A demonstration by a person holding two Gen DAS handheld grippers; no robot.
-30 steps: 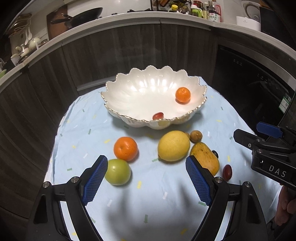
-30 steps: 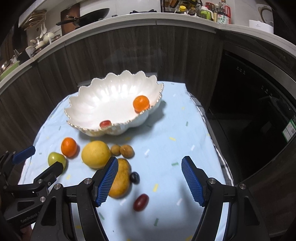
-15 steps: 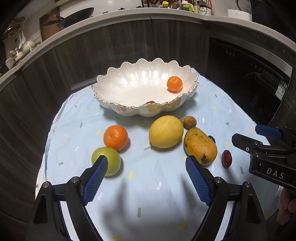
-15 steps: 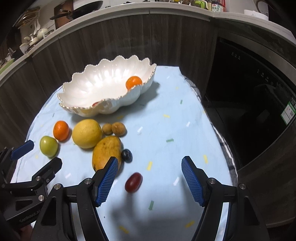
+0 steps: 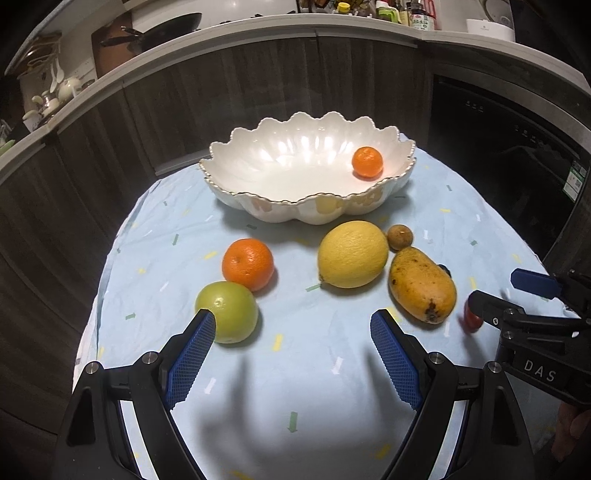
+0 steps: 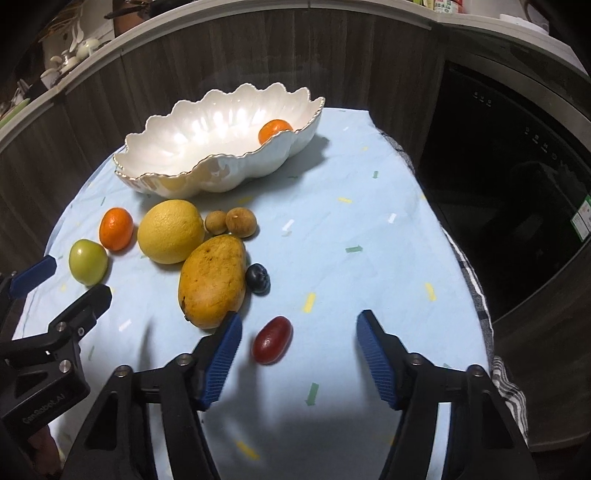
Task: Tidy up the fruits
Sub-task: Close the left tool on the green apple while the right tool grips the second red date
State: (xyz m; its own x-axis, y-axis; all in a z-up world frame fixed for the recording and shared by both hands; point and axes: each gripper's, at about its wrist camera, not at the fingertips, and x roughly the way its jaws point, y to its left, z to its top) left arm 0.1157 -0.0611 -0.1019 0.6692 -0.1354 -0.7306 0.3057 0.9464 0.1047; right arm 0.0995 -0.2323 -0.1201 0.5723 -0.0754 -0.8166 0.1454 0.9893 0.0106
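A white scalloped bowl (image 5: 258, 199) (image 6: 236, 173) at the back of the blue cloth holds a small orange (image 5: 366, 162) (image 6: 273, 131). On the cloth lie a green apple (image 5: 231, 314) (image 6: 88, 261), an orange (image 5: 248, 264) (image 6: 116, 229), a big yellow citrus (image 5: 352, 254) (image 6: 171, 231), a mango (image 5: 421, 284) (image 6: 212, 281), two brown longans (image 6: 241, 222), a dark berry (image 6: 258, 278) and a red grape tomato (image 6: 272, 339). My left gripper (image 5: 293, 325) is open, its left pad beside the apple. My right gripper (image 6: 297, 328) hangs over the red tomato, jaws closing, pads clear of it.
The table edge drops off on the right toward a dark oven front (image 6: 517, 184). A checked cloth (image 6: 476, 291) hangs at the right rim. Dark cabinets (image 5: 221, 92) curve behind the bowl, under a counter with bottles and a pan (image 5: 162, 26).
Both grippers have sunk toward the cloth, so the fruit looks nearer. The right gripper's jaws have narrowed around the red tomato's spot. The left jaws keep their width.
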